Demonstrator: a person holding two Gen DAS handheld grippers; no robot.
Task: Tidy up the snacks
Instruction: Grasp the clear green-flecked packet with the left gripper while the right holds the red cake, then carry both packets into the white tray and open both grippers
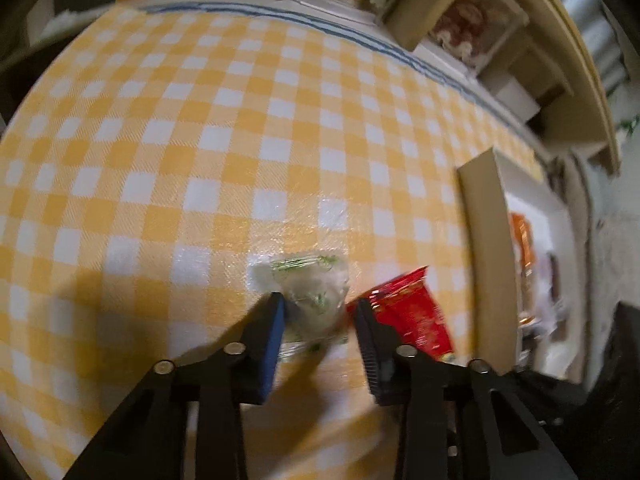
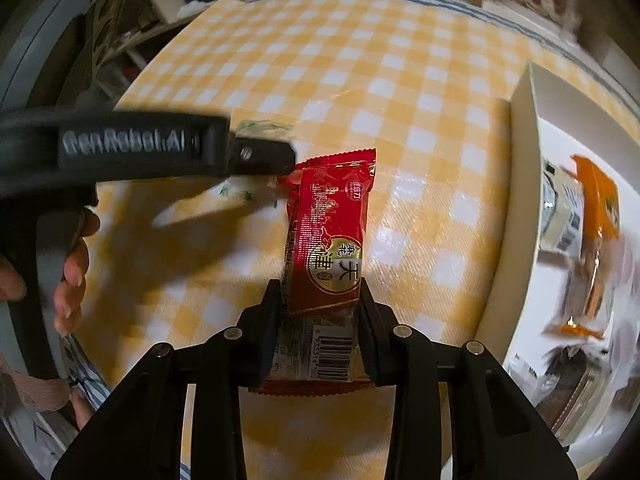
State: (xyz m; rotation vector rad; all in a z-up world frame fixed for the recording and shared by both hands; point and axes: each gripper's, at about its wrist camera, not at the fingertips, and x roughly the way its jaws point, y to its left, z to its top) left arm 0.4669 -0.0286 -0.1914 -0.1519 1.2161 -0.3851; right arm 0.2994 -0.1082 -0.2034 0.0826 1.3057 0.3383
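A clear snack packet with green print point(image 1: 310, 296) lies on the yellow checked tablecloth point(image 1: 224, 128) between the fingers of my left gripper point(image 1: 320, 308), whose jaws stand apart around it. A red snack packet point(image 2: 330, 236) lies beside it to the right and also shows in the left wrist view point(image 1: 412, 312). My right gripper point(image 2: 320, 300) is shut on the near end of the red packet. The left gripper's body point(image 2: 160, 148) crosses the right wrist view, over the clear packet point(image 2: 260, 126).
A white box point(image 2: 520, 168) with several snack packets, one orange point(image 2: 596, 196), stands at the right; it also shows in the left wrist view point(image 1: 484, 240). A shelf unit point(image 1: 520, 40) stands at the table's far side. A hand point(image 2: 68, 264) holds the left gripper.
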